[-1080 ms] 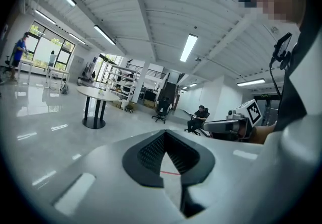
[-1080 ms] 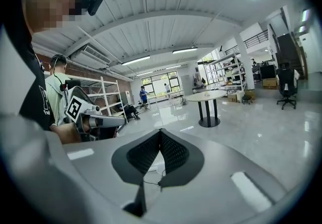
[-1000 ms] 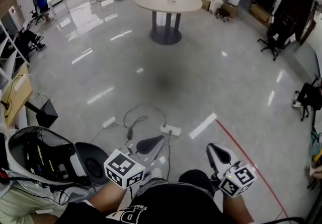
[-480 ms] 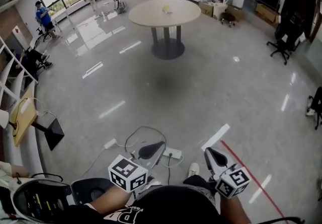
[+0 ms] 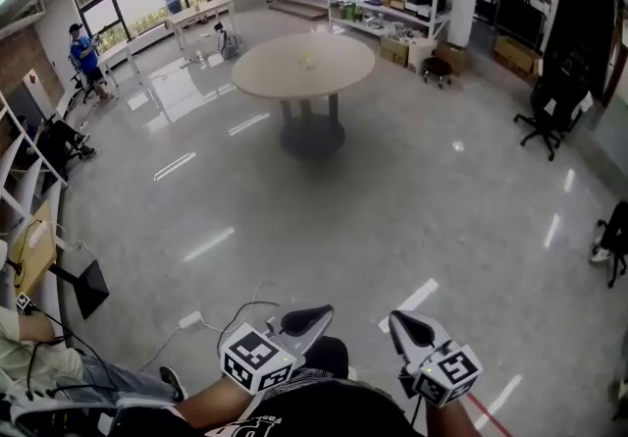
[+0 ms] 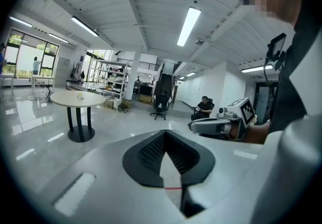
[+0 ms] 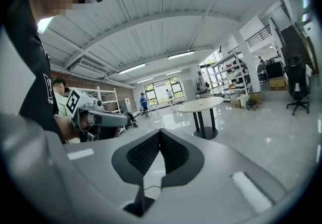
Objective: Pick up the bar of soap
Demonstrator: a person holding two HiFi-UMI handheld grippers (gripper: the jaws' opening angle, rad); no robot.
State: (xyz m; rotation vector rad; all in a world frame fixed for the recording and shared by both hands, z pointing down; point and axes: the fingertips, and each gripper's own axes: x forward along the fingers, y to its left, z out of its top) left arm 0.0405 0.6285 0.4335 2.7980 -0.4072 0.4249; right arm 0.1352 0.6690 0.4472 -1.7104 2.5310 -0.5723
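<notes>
**Head view:** You stand on the glossy floor (image 5: 412,180), well apart from the round table (image 5: 343,57) at far centre. A small pale yellow thing (image 5: 308,59) lies on its top. It is probably the bar of soap, but too small to confirm. The left hand-held gripper (image 5: 316,313) and the right hand-held gripper (image 5: 400,321) sit low and near, pointing forward.

**Left gripper view:** Jaws pressed together, nothing between them. The table is far left.

**Right gripper view:** Jaws fully closed, empty. The table is far, right of centre.

**Step in hand, as I read it:** the approach. Walk up square to the table and step clear of the cable (image 5: 234,308) near your feet. Spread one gripper's jaws before reaching.
</notes>
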